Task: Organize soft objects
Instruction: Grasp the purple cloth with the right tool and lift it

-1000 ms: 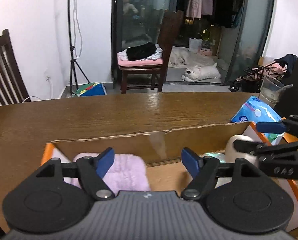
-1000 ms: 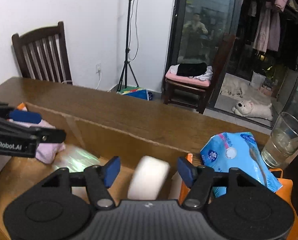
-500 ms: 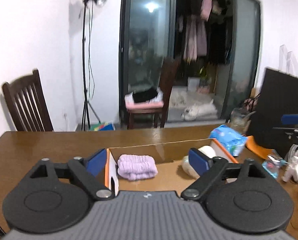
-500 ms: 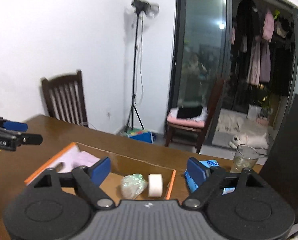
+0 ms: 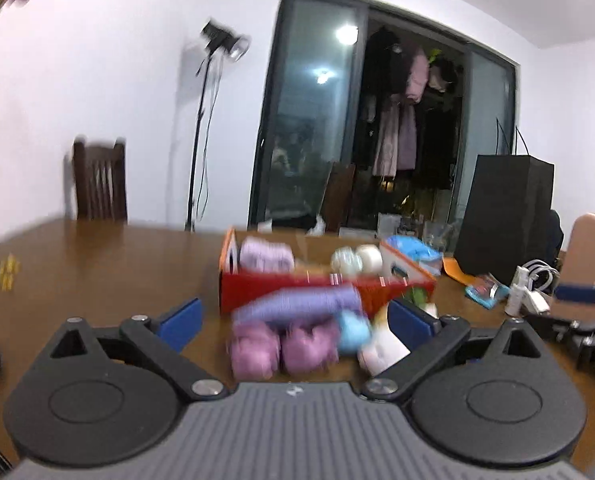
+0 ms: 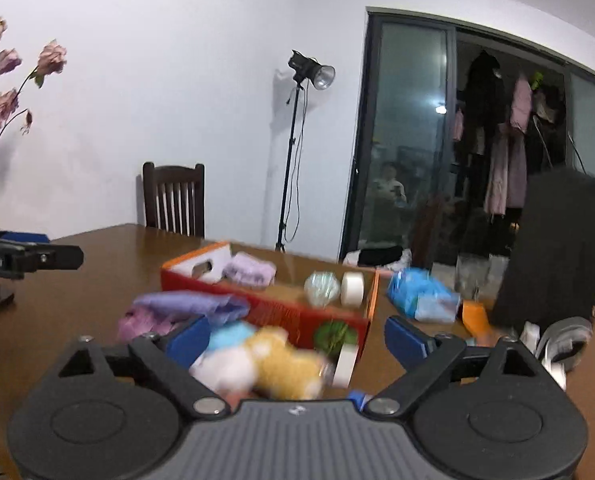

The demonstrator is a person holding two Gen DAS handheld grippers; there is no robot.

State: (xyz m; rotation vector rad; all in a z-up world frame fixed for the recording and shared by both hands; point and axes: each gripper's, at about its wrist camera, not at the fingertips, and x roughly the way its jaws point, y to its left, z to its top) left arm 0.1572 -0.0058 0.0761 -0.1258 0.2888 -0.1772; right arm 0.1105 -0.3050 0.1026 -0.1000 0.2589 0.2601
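An orange cardboard box [image 5: 297,294] [image 6: 265,312] sits on the brown table. It holds a lilac fluffy item [image 5: 265,258] [image 6: 249,270], a greenish ball [image 6: 321,288] and a white roll [image 6: 352,288]. In front of the box lie a purple cloth [image 5: 297,304] [image 6: 189,306], pink fluffy pieces [image 5: 281,350], and a yellow, white and blue plush [image 6: 265,362]. My left gripper [image 5: 297,320] is open above the pink pieces. My right gripper [image 6: 297,342] is open above the plush. Both are empty.
A blue packet [image 6: 421,292] lies right of the box, by a black bag [image 5: 505,216] [image 6: 557,248]. Cables and small items [image 5: 525,288] lie at the right. A wooden chair [image 6: 173,200] and a light stand [image 6: 297,152] stand behind the table.
Both grippers have pulled back from the box and risen. The box now shows whole, and the soft items in front of it have come into view.
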